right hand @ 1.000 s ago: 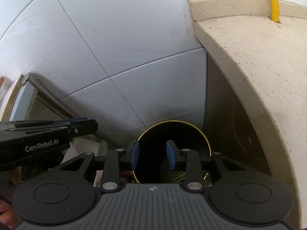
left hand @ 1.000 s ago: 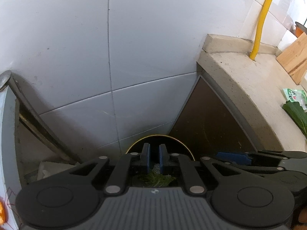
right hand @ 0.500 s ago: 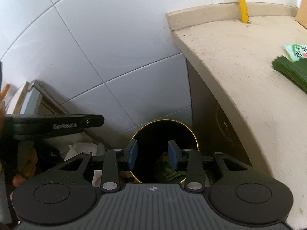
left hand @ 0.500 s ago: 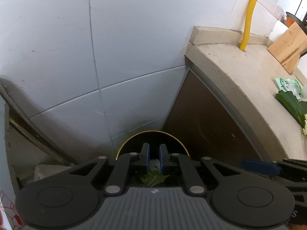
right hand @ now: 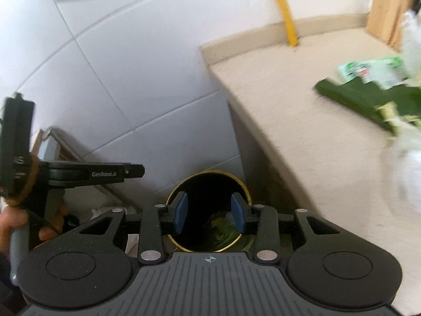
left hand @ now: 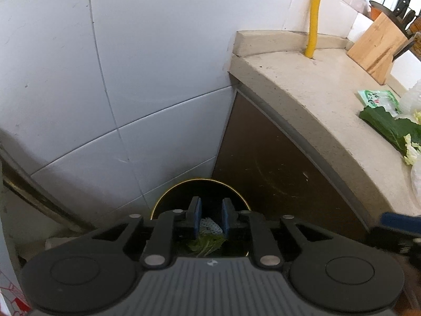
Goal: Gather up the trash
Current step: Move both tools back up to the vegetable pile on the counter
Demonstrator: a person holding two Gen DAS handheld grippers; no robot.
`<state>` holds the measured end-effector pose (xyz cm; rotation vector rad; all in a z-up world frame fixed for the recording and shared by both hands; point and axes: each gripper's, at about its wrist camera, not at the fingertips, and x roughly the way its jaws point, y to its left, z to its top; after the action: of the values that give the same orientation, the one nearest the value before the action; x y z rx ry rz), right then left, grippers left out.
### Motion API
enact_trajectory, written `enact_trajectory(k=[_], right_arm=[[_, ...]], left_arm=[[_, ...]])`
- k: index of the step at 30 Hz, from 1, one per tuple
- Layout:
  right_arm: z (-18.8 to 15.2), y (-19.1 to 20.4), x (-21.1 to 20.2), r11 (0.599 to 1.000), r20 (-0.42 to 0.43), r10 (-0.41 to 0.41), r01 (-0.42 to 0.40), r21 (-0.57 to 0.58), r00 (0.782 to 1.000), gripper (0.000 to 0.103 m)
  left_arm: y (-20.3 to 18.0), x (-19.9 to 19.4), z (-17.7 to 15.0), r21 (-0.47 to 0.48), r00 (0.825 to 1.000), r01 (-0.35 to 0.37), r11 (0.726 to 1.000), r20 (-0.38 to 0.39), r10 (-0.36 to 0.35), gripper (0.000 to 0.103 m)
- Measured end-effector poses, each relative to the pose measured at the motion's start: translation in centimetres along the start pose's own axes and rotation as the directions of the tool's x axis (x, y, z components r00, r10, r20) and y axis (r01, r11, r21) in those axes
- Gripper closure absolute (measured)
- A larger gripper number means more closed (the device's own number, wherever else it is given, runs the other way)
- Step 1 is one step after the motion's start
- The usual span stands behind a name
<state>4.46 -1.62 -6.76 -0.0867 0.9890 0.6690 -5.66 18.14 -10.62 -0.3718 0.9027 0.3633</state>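
Note:
A black bin with a gold rim (left hand: 200, 181) (right hand: 208, 172) stands on the floor in the corner between the tiled wall and the counter cabinet. My left gripper (left hand: 211, 220) hangs over its mouth. A white foam net (left hand: 209, 225) spans the narrow gap between its pads, and its jaws are opening. A green leaf (left hand: 205, 245) shows just below the net. My right gripper (right hand: 209, 216) is open and empty above the bin, with leaves (right hand: 223, 231) at the bin's bottom. On the counter lie a dark green leaf (left hand: 389, 126) (right hand: 352, 97) and a green packet (left hand: 377, 98) (right hand: 368, 69).
The beige counter (left hand: 315, 92) (right hand: 289, 105) runs along the right, with pale cabbage scraps (left hand: 410, 150), a wooden knife block (left hand: 379, 47) and a yellow pipe (left hand: 314, 13). A hand (right hand: 15, 226) holds the left gripper's handle. The right wrist view is blurred.
The left pads have drawn slightly apart around the foam net. The right gripper has risen and swung toward the counter, bringing the leaf and packet into its view.

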Motion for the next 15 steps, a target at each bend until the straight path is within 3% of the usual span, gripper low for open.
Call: enact_trajectory(k=[4, 11, 15], right_arm=[[-0.5, -1.4, -3.6, 0.998, 0.074, -0.055, 0.054, 0.007, 0.996, 0.057], [-1.0, -6.2, -9.3, 0.981, 0.174, -0.195, 0.196, 0.016, 0.965, 0.052], [-1.5, -9.2, -11.3, 0.973, 0.187, -0.229, 0.222, 0.058, 0.955, 0.052]], left_arm=[[0.0, 0.0, -0.1, 0.001, 1.000, 0.009, 1.000, -0.006, -0.008, 0.089], [-1.5, -0.5, -0.5, 0.059, 0.999, 0.029, 0.998, 0.014, -0.030, 0.089], [-4.8, -1.4, -0.8, 0.073, 0.991, 0.135, 0.988, 0.004, -0.135, 0.089]])
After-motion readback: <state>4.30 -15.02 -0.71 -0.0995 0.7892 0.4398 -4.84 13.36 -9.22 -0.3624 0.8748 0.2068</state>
